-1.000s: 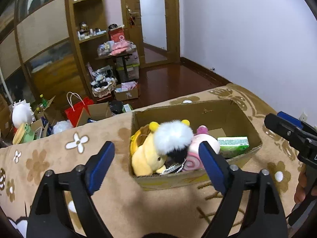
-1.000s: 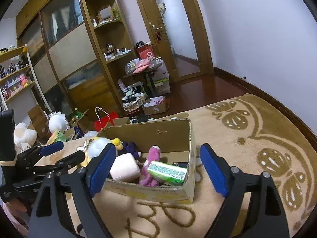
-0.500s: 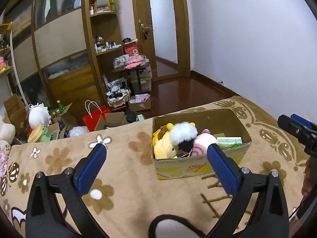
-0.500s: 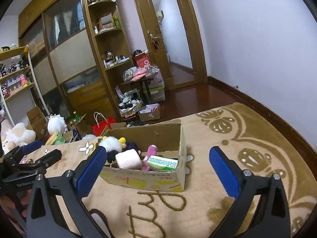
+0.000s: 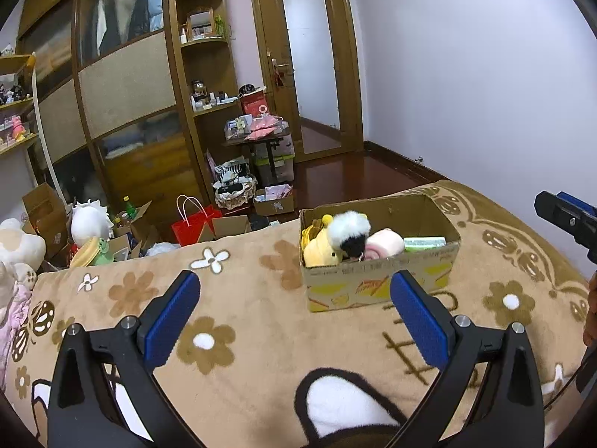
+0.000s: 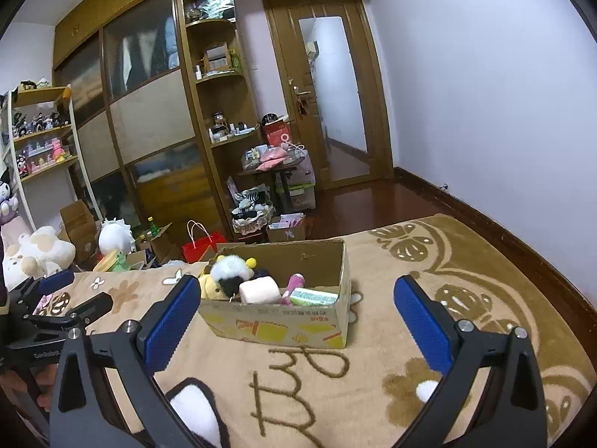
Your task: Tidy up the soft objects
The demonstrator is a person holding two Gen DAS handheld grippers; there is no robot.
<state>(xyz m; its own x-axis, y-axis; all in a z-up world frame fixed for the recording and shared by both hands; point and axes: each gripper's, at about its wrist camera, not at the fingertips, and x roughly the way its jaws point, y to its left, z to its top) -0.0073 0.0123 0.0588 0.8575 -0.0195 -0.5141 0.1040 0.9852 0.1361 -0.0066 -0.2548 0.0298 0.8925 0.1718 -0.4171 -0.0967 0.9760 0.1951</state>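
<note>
left gripper (image 5: 294, 311): fingers spread wide, holding nothing | right gripper (image 6: 298, 317): fingers spread wide, empty | cardboard box (image 6: 283, 326): apart from both

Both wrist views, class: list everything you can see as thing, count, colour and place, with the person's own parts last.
Cardboard box: one, brown, on the blanket.
Yellow plush toy: one, in the box's left end.
White-and-black fluffy toy: one, on the yellow plush.
Pink roll plush: one, middle of box.
Green packet: one, right end of box.
Flower-patterned blanket: one, beige.
Red paper bag: one, on the floor.
Left gripper: open, empty.
Right gripper: open, empty.
</note>
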